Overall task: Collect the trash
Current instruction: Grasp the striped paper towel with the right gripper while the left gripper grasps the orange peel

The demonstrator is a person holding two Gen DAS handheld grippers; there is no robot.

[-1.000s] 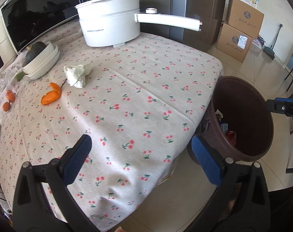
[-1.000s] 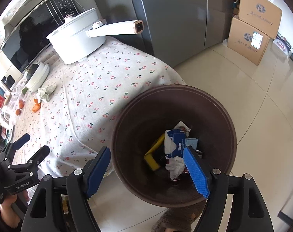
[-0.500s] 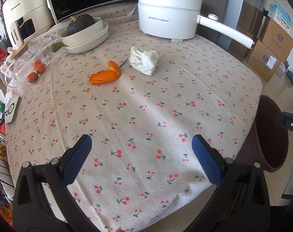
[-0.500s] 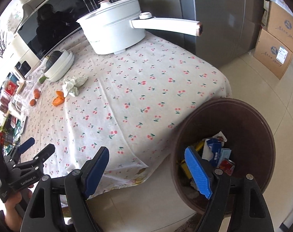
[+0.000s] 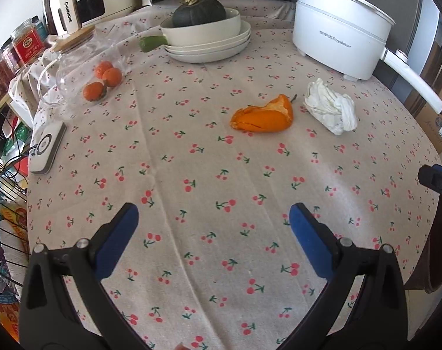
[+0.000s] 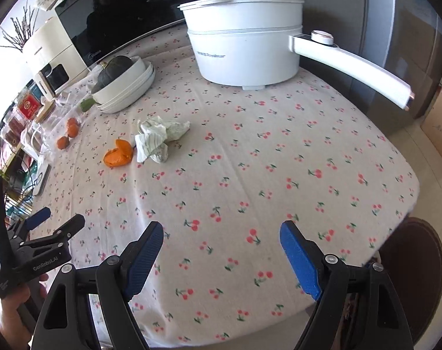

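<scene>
Both grippers have swung from the bin to the table, jaws wide and empty: orange peel (image 5: 263, 117) lies ahead of the left gripper (image 5: 213, 221), long axis crosswise, crumpled tissue (image 6: 159, 138) far ahead-left of the right gripper (image 6: 221, 243).

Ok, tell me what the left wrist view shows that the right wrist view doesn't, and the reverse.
Left wrist only: the dark squash's whole top and the full glass jar lying over the oranges.
Right wrist only: the white pot's full handle to its tip, the left gripper and the hand holding it.
Both: orange peel, crumpled tissue, stacked plates, cherry tablecloth, brown bin's rim.
</scene>
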